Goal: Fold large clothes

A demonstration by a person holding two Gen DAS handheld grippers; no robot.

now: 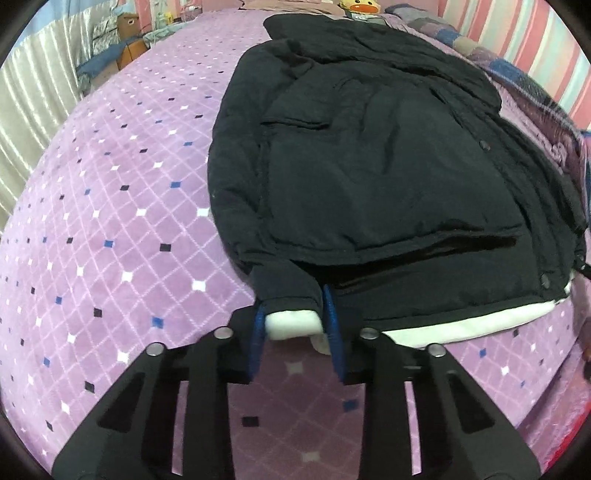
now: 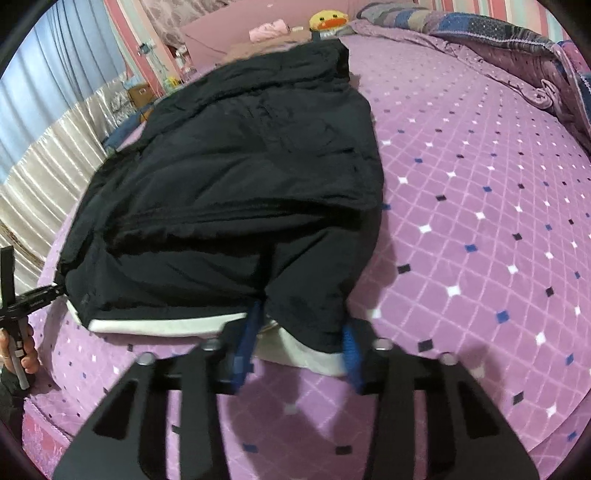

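A large black padded jacket (image 1: 369, 166) with a white lining lies flat on the purple bed (image 1: 110, 221), hem towards me. My left gripper (image 1: 295, 317) is open, its blue pads on either side of the left sleeve cuff (image 1: 288, 295). In the right wrist view the same jacket (image 2: 240, 184) lies ahead. My right gripper (image 2: 299, 332) is open around the right sleeve cuff (image 2: 310, 317), and the cuff sits between the blue fingers. The white hem (image 2: 166, 325) shows along the near edge.
A yellow duck plush (image 2: 328, 18) and pink pillows sit at the bed's far end. A patterned quilt (image 2: 517, 48) is bunched along the right side. Curtains (image 1: 33, 92) and boxes stand beyond the bed's left edge. The left gripper's handle (image 2: 22, 302) shows at left.
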